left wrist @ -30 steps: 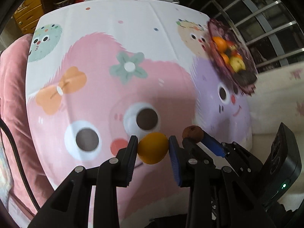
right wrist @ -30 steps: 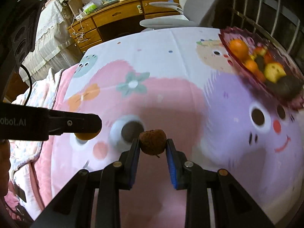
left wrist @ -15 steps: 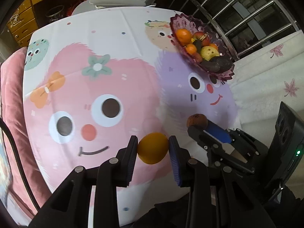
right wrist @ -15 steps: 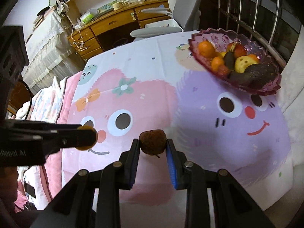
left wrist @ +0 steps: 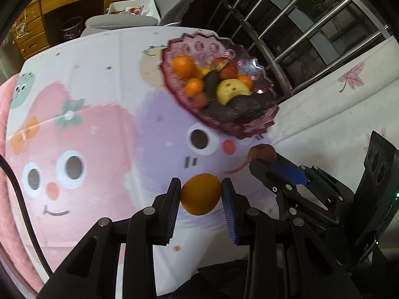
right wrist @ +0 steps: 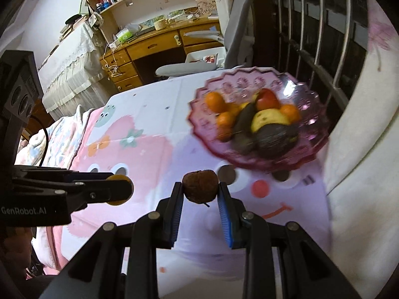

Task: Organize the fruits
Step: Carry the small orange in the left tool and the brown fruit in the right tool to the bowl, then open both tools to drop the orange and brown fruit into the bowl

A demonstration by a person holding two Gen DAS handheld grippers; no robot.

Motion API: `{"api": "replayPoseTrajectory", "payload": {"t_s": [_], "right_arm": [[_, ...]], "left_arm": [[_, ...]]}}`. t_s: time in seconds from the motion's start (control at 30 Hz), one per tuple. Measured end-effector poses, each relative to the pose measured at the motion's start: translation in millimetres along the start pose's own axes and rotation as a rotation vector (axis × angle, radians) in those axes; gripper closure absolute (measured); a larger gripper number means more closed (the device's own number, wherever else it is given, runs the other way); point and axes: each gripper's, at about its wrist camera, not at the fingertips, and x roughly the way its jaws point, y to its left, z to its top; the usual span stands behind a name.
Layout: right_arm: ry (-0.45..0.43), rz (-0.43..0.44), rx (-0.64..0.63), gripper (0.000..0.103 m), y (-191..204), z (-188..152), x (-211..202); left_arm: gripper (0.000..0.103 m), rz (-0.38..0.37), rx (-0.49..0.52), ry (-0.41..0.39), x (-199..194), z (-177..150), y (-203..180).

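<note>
My left gripper (left wrist: 201,194) is shut on an orange (left wrist: 201,193) and holds it above the cartoon tablecloth (left wrist: 99,94). My right gripper (right wrist: 200,186) is shut on a small brown fruit (right wrist: 200,185); it also shows in the left wrist view (left wrist: 262,152) to the right of the orange. A purple glass bowl (left wrist: 251,129) at the table's far right holds oranges, a red apple, a yellow fruit and dark fruits; in the right wrist view the bowl (right wrist: 309,149) lies ahead and to the right. The left gripper (right wrist: 119,189) shows at the left there.
A grey chair (left wrist: 129,20) and a wooden desk with drawers (left wrist: 62,2) stand beyond the table. A metal railing (left wrist: 299,25) runs past the bowl on the right. A white bedcover (left wrist: 336,99) lies right of the table, pink bedding (right wrist: 62,144) left.
Both grippers have moved right and forward with their fruits, so the bowl is now nearer and larger in both views. Both grips are unchanged.
</note>
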Motion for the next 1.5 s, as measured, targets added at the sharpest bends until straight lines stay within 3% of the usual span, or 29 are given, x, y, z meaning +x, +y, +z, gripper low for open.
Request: {"api": "replayPoseTrajectory", "payload": {"t_s": [0.3, 0.63, 0.8, 0.83, 0.87, 0.97, 1.17, 1.23, 1.5], "right_arm": [[-0.045, 0.001, -0.024, 0.075, -68.2, 26.4, -7.4], [-0.094, 0.018, -0.005, 0.075, -115.3, 64.0, 13.8], [-0.092, 0.028, -0.012, 0.074, -125.1, 69.9, 29.6], [-0.093, 0.034, -0.006, 0.074, -125.7, 69.1, 30.8], [-0.087, 0.041, 0.002, 0.074, -126.4, 69.9, 32.9], [-0.077, 0.047, 0.038, 0.058, -129.8, 67.8, 35.3], [-0.061, 0.043, 0.073, 0.054, -123.0, 63.0, 37.0], [-0.044, 0.037, 0.083, 0.047, -116.8, 58.4, 39.7], [0.055, 0.047, 0.156, 0.036, -72.7, 26.4, 45.6]], "left_arm": [[0.071, 0.014, -0.008, -0.054, 28.7, 33.1, -53.3], [0.071, 0.052, -0.007, -0.122, 49.7, 91.8, -76.4], [0.070, 0.081, -0.023, -0.117, 66.6, 112.1, -76.7], [0.058, 0.101, -0.029, -0.109, 70.6, 115.7, -76.3], [0.039, 0.112, -0.034, -0.106, 72.2, 116.9, -74.9], [0.033, 0.125, -0.054, -0.114, 70.9, 117.2, -70.5], [0.027, 0.133, -0.071, -0.109, 60.4, 106.3, -54.2], [0.027, 0.128, -0.080, -0.107, 56.1, 100.0, -46.0], [0.024, 0.122, -0.145, -0.081, 23.4, 46.3, 7.8]]}}
